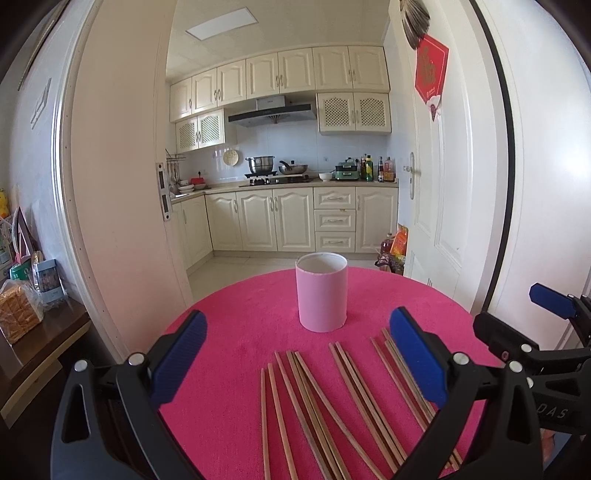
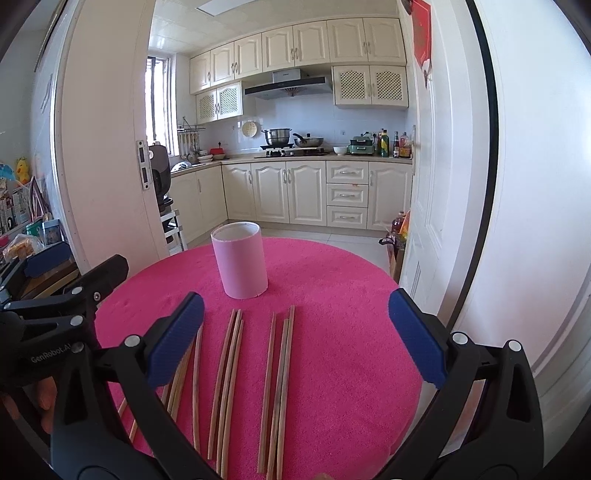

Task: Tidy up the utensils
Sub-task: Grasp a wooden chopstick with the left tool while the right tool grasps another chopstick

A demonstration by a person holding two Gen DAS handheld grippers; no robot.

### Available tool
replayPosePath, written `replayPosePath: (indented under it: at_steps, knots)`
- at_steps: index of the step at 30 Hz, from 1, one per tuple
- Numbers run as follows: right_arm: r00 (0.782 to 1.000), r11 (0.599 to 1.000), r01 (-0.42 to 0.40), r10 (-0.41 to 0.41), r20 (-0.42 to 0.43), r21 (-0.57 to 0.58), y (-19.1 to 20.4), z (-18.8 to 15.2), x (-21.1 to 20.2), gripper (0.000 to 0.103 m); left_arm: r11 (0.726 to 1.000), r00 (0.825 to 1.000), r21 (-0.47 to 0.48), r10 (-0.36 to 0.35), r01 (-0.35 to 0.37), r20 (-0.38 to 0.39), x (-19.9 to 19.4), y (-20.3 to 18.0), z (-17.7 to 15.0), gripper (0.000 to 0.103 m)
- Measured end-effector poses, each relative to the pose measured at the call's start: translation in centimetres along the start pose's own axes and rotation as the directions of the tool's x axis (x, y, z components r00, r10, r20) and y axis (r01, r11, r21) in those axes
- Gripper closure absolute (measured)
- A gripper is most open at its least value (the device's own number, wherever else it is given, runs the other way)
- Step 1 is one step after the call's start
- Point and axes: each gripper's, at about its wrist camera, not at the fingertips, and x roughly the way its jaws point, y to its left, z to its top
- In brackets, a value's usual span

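Round pink table [image 1: 229, 332], upright pink cup [image 1: 322, 291] behind loose chopsticks [image 1: 332, 406], both grippers' fingers [image 1: 181, 354] apart, empty.

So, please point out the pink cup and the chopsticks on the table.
pink cup [image 1: 322, 295]: left wrist view, the middle of its outer wall.
chopsticks [image 2: 231, 365]: right wrist view, the shaft of one in the middle bundle.

Ahead is a kitchen with cream cabinets [image 1: 280, 74], a stove [image 2: 291, 150], a tiled floor [image 1: 236, 267] and a bright ceiling light [image 1: 221, 27]. A window [image 2: 159, 107] sits left.
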Motion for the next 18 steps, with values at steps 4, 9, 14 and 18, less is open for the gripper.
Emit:
replayPosePath:
  at_steps: [4, 9, 14, 18]
  knots:
    - [0.998, 1.000, 0.013, -0.015, -0.066, -0.025, -0.1, -0.1, 1.6, 0.006, 0.999, 0.992, -0.029, -0.019, 0.016, -0.121, 2.1, 1.7, -0.4, 0.006]
    - [0.981, 0.998, 0.034, -0.044, -0.189, -0.056, -0.7, -0.6, 4.5, 0.006, 0.992, 0.941, -0.121, -0.074, 0.036, -0.329, 6.0, 5.1, -2.1, 0.012]
    - [0.948, 0.998, -0.036, 0.021, -0.317, -0.042, -0.9, -1.4, 7.7, 0.018, 0.981, 0.848, -0.185, -0.140, 0.051, -0.512, 9.6, 6.9, -4.7, 0.053]
    - [0.898, 0.994, -0.112, 0.100, -0.428, -0.003, -0.8, -2.3, 10.1, 0.042, 0.981, 0.788, -0.189, -0.154, 0.048, -0.597, 11.1, 7.1, -6.7, 0.070]
